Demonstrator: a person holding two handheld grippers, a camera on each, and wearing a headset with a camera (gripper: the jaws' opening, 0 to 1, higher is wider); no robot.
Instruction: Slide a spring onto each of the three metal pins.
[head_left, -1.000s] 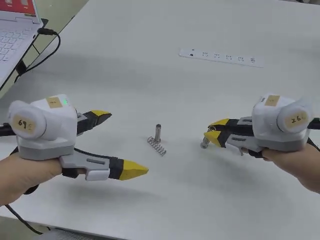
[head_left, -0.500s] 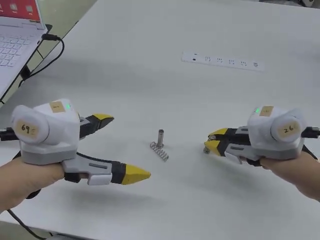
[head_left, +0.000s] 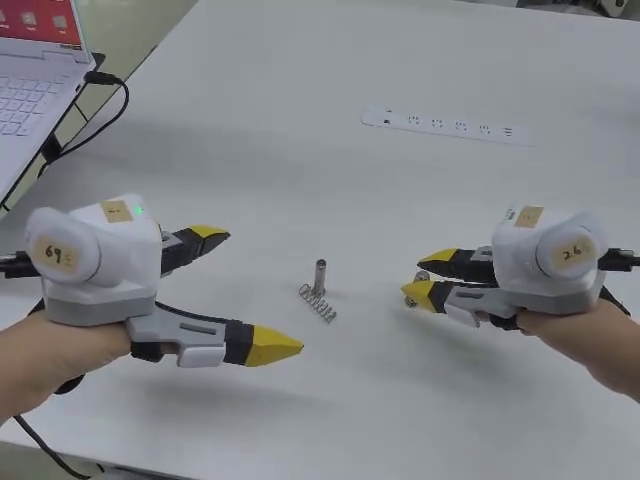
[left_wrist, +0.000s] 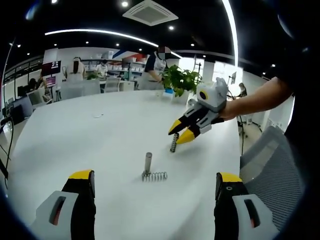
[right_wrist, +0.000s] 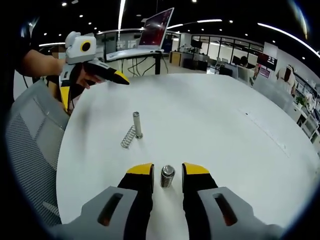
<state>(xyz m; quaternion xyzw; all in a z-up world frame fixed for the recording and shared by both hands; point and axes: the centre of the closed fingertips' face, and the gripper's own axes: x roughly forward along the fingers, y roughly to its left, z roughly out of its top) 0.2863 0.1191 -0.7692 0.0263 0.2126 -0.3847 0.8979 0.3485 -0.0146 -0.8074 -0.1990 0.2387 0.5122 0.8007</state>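
Yellow tips of the right gripper (right_wrist: 168, 168) stand slightly parted, flanking a spring-sleeved pin (right_wrist: 167, 177) without touching; the left gripper (head_left: 248, 289) gapes wide, facing the bare pin (head_left: 320, 275).

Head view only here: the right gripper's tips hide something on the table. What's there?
Observer: The right gripper view shows a spring-covered pin standing between the right gripper jaws, with a gap on each side.
Operator: Is it lifted?
Observer: It seems not. In the left gripper view it stands upright with its foot on the table.
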